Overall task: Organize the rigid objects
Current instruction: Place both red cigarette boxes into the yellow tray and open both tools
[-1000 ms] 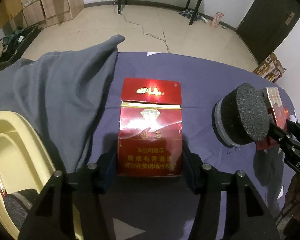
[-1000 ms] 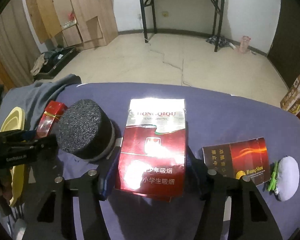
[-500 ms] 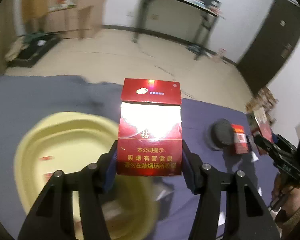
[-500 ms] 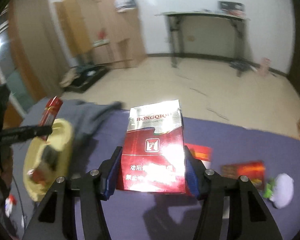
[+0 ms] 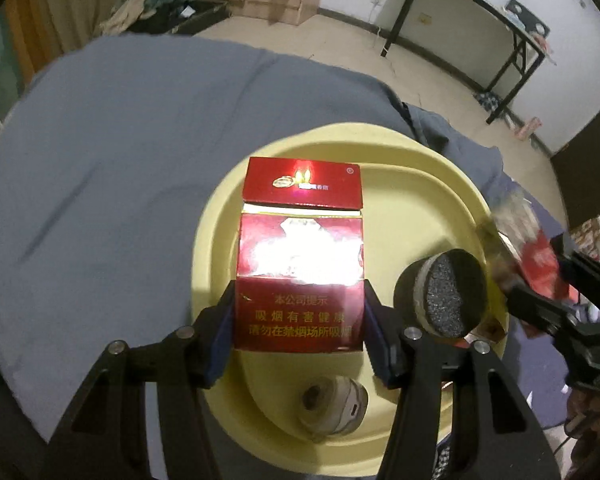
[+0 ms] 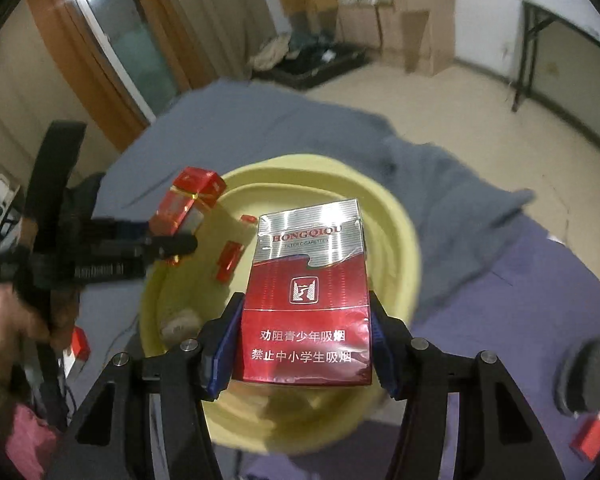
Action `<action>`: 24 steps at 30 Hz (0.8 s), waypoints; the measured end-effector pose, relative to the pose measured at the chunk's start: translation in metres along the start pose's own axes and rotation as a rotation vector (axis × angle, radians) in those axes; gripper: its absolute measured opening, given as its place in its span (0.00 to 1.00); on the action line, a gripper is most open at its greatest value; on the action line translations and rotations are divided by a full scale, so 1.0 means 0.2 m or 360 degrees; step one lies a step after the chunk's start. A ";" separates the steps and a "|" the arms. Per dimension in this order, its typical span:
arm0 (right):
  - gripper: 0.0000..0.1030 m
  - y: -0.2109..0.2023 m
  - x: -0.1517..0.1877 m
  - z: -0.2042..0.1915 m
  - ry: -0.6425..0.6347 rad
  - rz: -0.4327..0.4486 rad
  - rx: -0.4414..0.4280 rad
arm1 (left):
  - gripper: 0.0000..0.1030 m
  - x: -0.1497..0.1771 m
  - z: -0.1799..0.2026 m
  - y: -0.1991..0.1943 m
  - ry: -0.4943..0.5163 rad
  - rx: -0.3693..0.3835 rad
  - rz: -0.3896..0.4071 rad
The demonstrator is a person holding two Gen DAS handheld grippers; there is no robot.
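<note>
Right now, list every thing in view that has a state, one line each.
left gripper: shut on the dark red pack.
dark red pack: held over the yellow basin, lid ajar.
right gripper: shut on the red-and-silver pack.
red-and-silver pack: held over the basin, lid closed.
yellow basin: holds small items.
black foam disc: tilted at the basin's rim.

Left gripper (image 5: 300,320): black arms, blue pads. Dark red pack (image 5: 300,264) between pads, gold lettering, gold band under lid. Pale yellow basin (image 5: 428,184) around it; black-and-grey foam puck (image 5: 444,292) at 3 o'clock. Grey cloth (image 5: 120,152) at 9 o'clock.
Right gripper (image 6: 306,344): black, blue pads. Silver-striped red pack (image 6: 308,292), white lettering. Purple tablecloth (image 6: 540,292) at 3 o'clock.
</note>
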State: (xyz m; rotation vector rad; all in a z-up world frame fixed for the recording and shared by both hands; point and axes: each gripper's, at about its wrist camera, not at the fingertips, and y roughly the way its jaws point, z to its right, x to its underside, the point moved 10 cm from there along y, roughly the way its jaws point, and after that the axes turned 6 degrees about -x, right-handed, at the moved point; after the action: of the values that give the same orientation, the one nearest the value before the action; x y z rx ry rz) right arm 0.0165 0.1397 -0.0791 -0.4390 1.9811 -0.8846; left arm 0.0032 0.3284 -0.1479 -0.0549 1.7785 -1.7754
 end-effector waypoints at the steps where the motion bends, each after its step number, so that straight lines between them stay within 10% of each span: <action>1: 0.54 0.05 -0.03 0.00 0.0003 -0.0037 -0.0003 | 0.56 0.02 0.01 0.03 -0.0010 0.0037 -0.0016; 14: 0.56 0.42 -0.27 0.07 0.0094 -0.0320 0.0036 | 0.57 0.02 0.06 0.14 0.0044 0.0096 -0.0024; 16: 0.58 0.44 -0.31 0.09 0.0151 -0.0305 0.0024 | 0.69 0.03 0.03 0.11 0.0037 0.0103 0.0017; 20: 0.90 0.43 -0.34 0.02 0.0206 -0.0232 -0.0028 | 0.92 0.03 0.02 0.02 -0.0045 0.0223 0.0057; 24: 1.00 0.23 -0.34 0.03 0.0248 -0.0025 -0.0064 | 1.00 -0.05 0.07 -0.16 0.0026 0.0160 0.0166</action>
State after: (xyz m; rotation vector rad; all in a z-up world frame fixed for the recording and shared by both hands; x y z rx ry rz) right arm 0.0600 0.2094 -0.0759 -0.4199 2.1437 -0.9137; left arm 0.0046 0.3163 -0.1126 0.0919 1.6693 -1.7916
